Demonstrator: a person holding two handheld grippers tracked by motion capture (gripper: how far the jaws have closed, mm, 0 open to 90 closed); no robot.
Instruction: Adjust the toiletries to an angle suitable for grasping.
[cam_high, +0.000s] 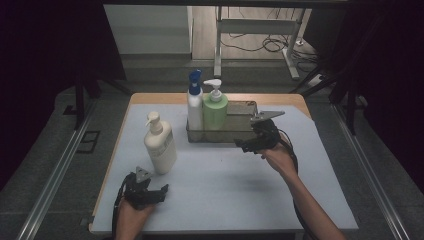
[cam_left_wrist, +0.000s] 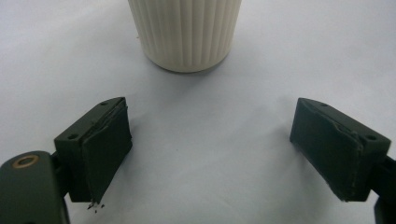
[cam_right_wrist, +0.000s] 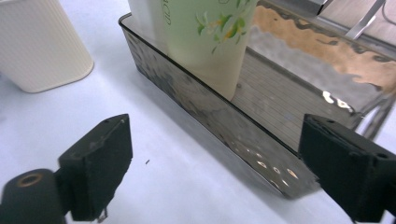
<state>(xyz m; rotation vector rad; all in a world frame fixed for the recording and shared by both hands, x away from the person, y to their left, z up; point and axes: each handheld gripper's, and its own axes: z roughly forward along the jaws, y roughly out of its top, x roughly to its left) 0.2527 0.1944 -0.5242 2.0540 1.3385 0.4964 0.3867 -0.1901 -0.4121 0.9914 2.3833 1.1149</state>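
Right hand-held gripper (cam_right_wrist: 215, 172) open beside tray (cam_right_wrist: 219, 123) edge, green bottle (cam_right_wrist: 210, 37) inside.

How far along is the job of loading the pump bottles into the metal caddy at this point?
Two look done: the white bottle with the blue cap and the green pump bottle stand in the metal caddy. The right gripper sits by it, jaws open and empty. Left: the cream ribbed pump bottle stands on the table, with the open left gripper facing it.
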